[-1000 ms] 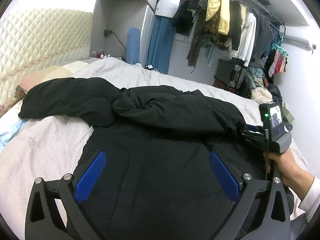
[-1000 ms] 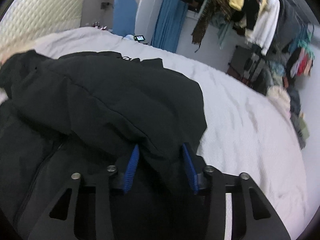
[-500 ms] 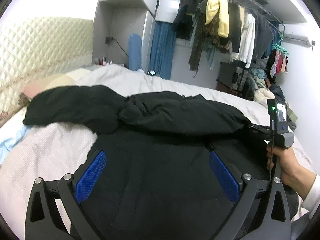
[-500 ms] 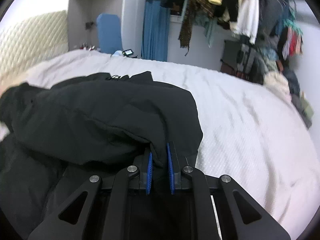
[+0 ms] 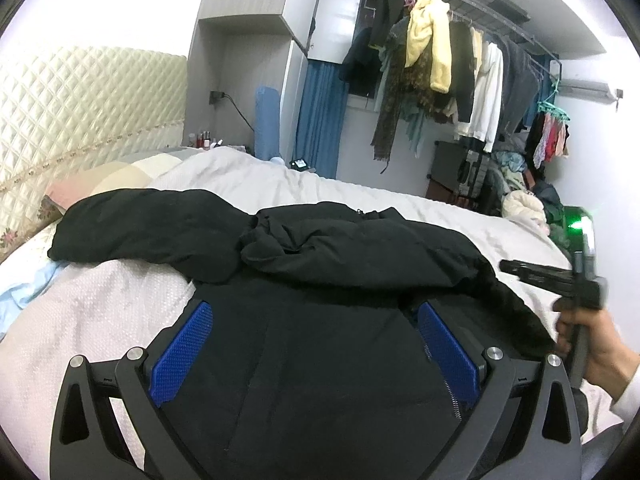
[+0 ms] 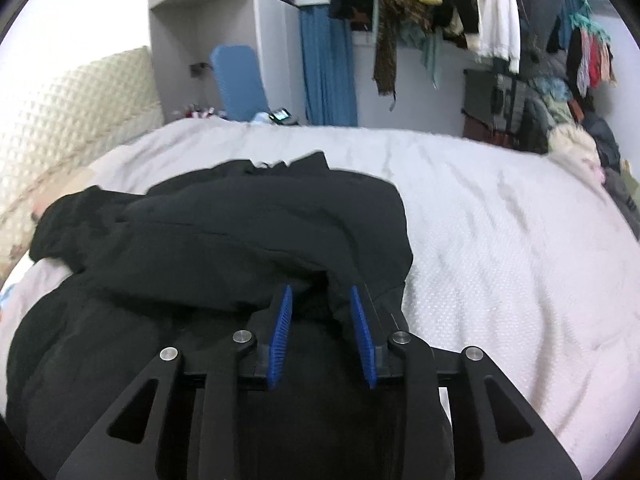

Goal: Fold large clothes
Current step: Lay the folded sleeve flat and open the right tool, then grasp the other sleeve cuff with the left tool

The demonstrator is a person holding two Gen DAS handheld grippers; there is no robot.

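A: What do we see of the garment?

B: We see a large black jacket (image 5: 320, 344) spread on the white bedspread (image 5: 360, 196), its body towards us. Going from the left of the jacket, one sleeve (image 5: 144, 224) stretches out flat towards the quilted headboard (image 5: 80, 100), and its end lies near a pink pillow (image 5: 68, 192). In the middle, a second fold of black cloth lies bunched across the chest, with a zip pull showing at the collar on the far side. To the right the cloth slopes down to a dark, rough-looking hem.

A: And our tongs?

B: Our left gripper (image 5: 316, 344) stands wide, its blue pads (image 5: 182, 352) well apart above the jacket's body, with nothing between them. In the right wrist view our right gripper (image 6: 322, 334) is partly parted, and a fold of the jacket's right edge sits between the pads (image 6: 280, 336); the pads stand off it on both sides, so it grips nothing. The right hand (image 5: 592, 356) shows at the jacket's right side, holding that gripper's handle.

A: Anything that holds things?

B: Beyond the jacket, a clothes rail (image 5: 472, 12) carries hung garments, a pale yellow one (image 5: 428, 40) and a white one (image 5: 488, 88) among them. Right of it, a heap of clothes (image 5: 524, 196) lies by the bed's far corner.
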